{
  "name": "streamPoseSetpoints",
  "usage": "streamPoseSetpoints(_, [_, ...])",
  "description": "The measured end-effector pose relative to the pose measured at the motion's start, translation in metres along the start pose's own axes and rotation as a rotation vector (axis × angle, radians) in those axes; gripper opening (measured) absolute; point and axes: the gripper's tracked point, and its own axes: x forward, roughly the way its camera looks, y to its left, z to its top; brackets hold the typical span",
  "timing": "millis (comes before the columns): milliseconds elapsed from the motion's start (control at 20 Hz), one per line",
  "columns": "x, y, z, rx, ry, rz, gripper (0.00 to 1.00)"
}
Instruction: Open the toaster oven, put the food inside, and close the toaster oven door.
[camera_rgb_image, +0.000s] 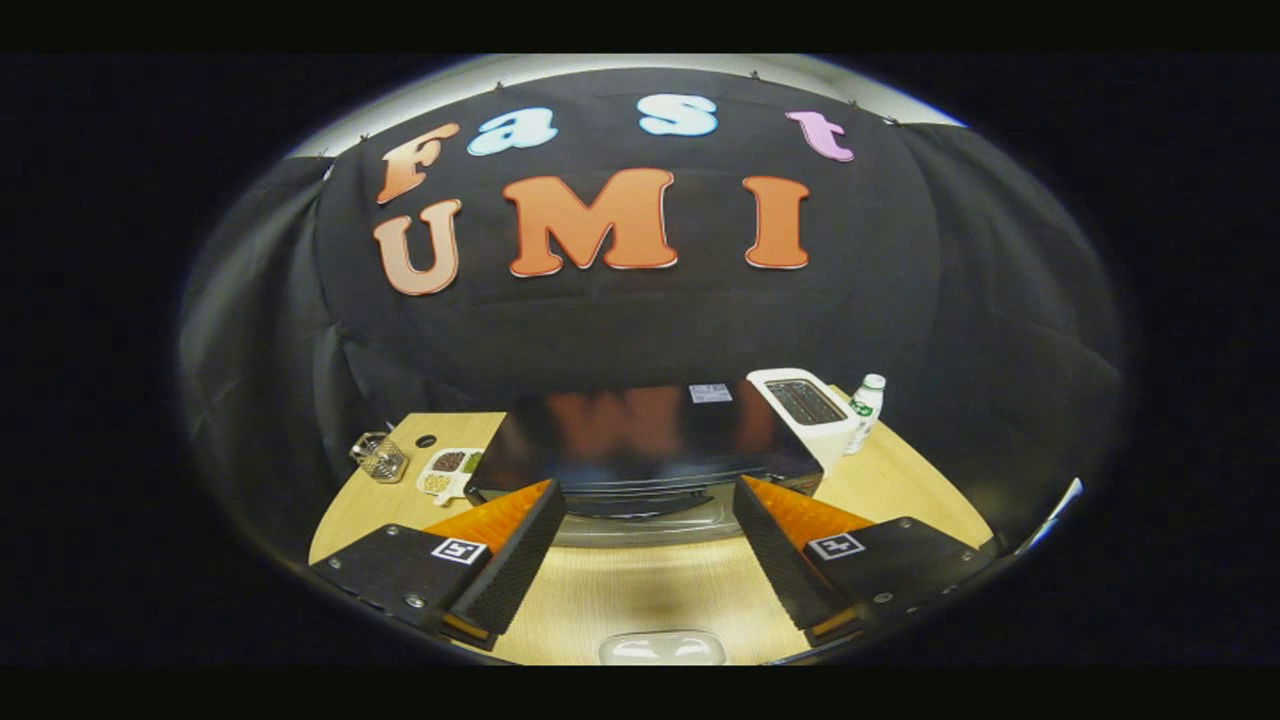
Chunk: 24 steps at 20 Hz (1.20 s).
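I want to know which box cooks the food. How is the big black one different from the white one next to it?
The toaster oven is black, wide and low, with a shiny top and a door handle facing the open gripper. The white toaster is smaller, taller and narrower, with dark slots on top, and stands beside the oven, near a bottle. Both sit on the wooden table.

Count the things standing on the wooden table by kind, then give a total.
Toaster oven: 1
White toaster: 1
Bottle: 1
Divided snack tray: 1
Glass jar: 1
Total: 5
The open gripper hovers before the oven.
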Motion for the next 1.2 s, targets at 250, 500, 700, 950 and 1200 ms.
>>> streamPoseSetpoints(250, [-0.031,-0.011,0.025,0.023,-0.054,-0.026,1.0])
streamPoseSetpoints(500, [-0.046,-0.01,0.042,0.03,-0.114,-0.021,1.0])
streamPoseSetpoints(700, [-0.048,-0.011,0.037,0.029,-0.105,-0.021,1.0])
streamPoseSetpoints(950, [-0.046,-0.006,0.041,0.038,-0.114,-0.008,1.0])
streamPoseSetpoints(1200, [-0.043,-0.004,0.041,0.027,-0.107,0.0,1.0])
